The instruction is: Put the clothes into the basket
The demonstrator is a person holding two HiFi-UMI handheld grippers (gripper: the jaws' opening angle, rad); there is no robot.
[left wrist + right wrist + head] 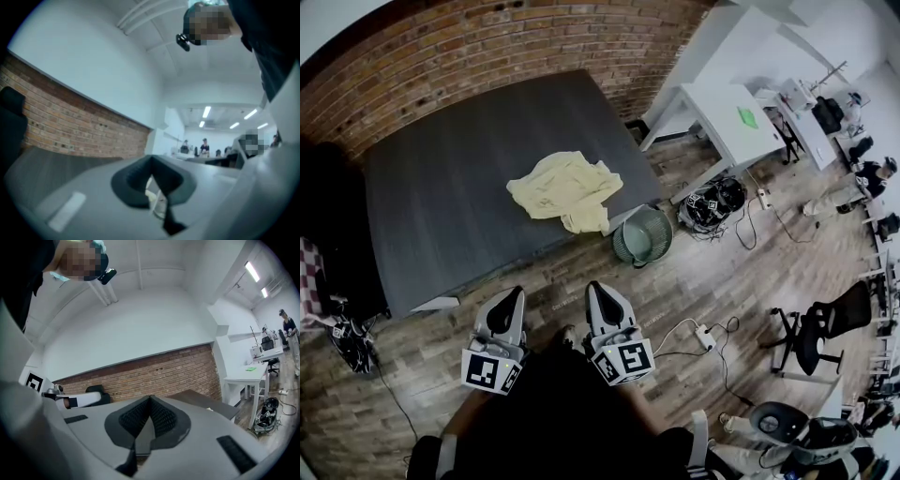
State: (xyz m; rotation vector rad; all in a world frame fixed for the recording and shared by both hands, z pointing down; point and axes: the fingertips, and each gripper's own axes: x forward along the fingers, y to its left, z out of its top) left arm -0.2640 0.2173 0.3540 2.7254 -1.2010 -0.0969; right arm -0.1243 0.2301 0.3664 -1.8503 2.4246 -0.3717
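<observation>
A pale yellow garment [565, 190] lies crumpled on the dark grey table [441, 197], near its front right corner. On the wooden floor just beside that corner stands a round green basket [642, 234]. Both grippers hang low in front of me, well short of the table and level. My left gripper [514, 294] [151, 160] has its jaws together with nothing held; a strip of the yellow garment shows through the gap behind the tips. My right gripper [594, 287] [151, 398] is shut too and holds nothing.
A brick wall [534, 42] runs behind the table. To the right stands a white desk [722, 117], with a dark bundle of gear and cables [712, 202] on the floor by it. A power strip [705, 334] and a black office chair [825, 333] are further right.
</observation>
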